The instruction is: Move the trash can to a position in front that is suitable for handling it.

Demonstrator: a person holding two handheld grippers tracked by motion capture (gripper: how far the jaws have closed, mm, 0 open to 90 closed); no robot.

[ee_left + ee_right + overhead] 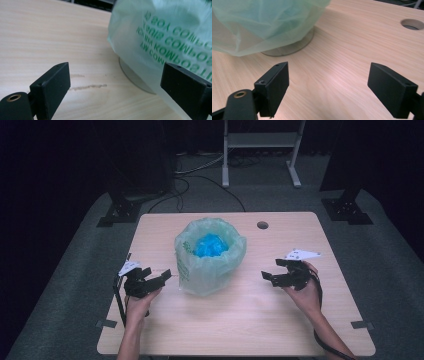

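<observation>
A: Where is the green bag found?

B: It is seen standing upright near the middle of the table, stretched over a round container whose grey base is visible under the film. A bright blue mass is seen inside its open mouth. Green lettering is printed on the side turned toward the left gripper.

A: How are the left gripper's fingers set?

B: They are spread wide, with nothing clamped. In the left gripper view the bag's side is seen just beyond the right-hand finger, while bare table is seen between the two.

A: And the right gripper?

B: It is held on the other side of the bag, a little apart from it. Its fingers are parted and released, and only wood grain is seen between them.

A: Anything else on the table?

B: A round hole is cut near the far edge, behind the bag and to its right.
</observation>
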